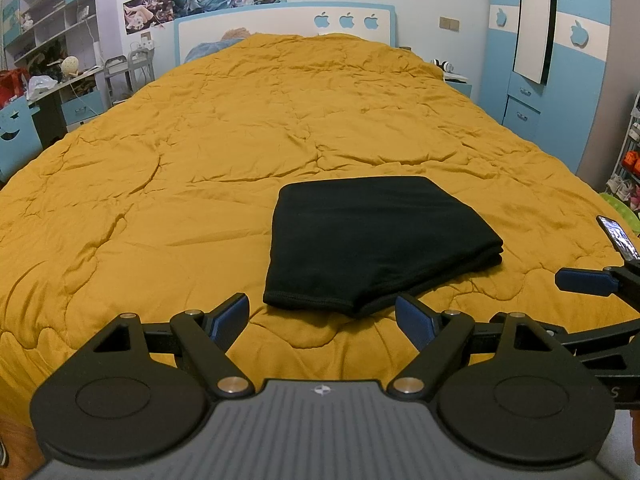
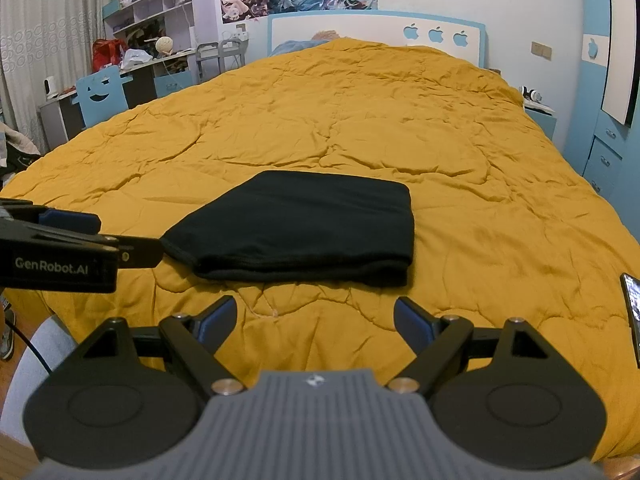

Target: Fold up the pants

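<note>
The black pants (image 1: 376,240) lie folded into a compact stack on the mustard-yellow quilt (image 1: 240,128) near the bed's front edge; they also show in the right wrist view (image 2: 308,224). My left gripper (image 1: 322,314) is open and empty, just in front of the stack's near hem. My right gripper (image 2: 314,318) is open and empty, a short way in front of the stack. The left gripper also shows from the side at the left of the right wrist view (image 2: 72,222), beside the stack's left corner. The right gripper's finger (image 1: 584,282) shows at the right of the left wrist view.
A phone (image 1: 618,238) lies on the quilt at the right (image 2: 632,304). A desk with clutter (image 2: 132,64) and a blue chair (image 2: 102,94) stand left of the bed. A blue wardrobe (image 1: 560,80) stands at the right. The headboard (image 1: 288,24) is at the far end.
</note>
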Motion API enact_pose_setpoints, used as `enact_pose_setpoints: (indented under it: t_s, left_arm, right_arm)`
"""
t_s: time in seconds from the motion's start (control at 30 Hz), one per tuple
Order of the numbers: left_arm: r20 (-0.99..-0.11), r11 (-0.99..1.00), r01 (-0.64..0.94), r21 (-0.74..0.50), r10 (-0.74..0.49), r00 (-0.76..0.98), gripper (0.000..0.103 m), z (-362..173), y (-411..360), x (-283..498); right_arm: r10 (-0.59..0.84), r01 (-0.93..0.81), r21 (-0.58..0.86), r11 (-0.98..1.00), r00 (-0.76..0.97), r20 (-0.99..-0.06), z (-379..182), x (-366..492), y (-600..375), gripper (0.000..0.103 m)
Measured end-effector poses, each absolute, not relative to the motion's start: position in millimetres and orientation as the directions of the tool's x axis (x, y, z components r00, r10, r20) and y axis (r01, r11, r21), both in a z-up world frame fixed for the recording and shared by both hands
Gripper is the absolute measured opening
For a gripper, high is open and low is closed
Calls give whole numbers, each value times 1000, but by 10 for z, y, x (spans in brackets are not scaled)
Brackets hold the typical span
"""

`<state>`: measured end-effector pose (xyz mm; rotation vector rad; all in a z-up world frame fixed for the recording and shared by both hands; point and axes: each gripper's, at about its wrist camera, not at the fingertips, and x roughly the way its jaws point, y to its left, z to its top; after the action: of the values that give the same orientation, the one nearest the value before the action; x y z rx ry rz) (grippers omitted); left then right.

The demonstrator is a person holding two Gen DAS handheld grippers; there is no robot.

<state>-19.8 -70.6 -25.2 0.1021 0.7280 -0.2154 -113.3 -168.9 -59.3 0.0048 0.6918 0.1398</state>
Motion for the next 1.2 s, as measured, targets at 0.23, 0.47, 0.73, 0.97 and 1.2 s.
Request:
enact_pose_setpoints:
  t_s: [0.23,0.47,0.73,0.97,1.2]
  left_arm:
    - [-668,973,229,17,-160,727,97,-250,-707,-199]
    - [-667,973,229,18,-159,727,97,-237,-713,-200]
    - [-667,973,228,20,-158,728,97,-243,-713,-200]
    - [-663,978,209,9,-151,733,92,-183,-724,-216]
    - [-659,977,212,17,-148,738,92,-186,-744,-210]
  right_arm:
    - [129,-125,51,991,762,-635,-590,-1149,-1684,82]
    - [126,-121,51,991,763,-634,-594,-1155,-1678,82]
    - [124,-117,53,992,760,-638,-603,-1162,-1661,82]
    - [124,-117,54,992,760,-638,-599,-1170,-1633,82]
    - [124,-117,54,992,760,-638,-600,-1171,-1631,82]
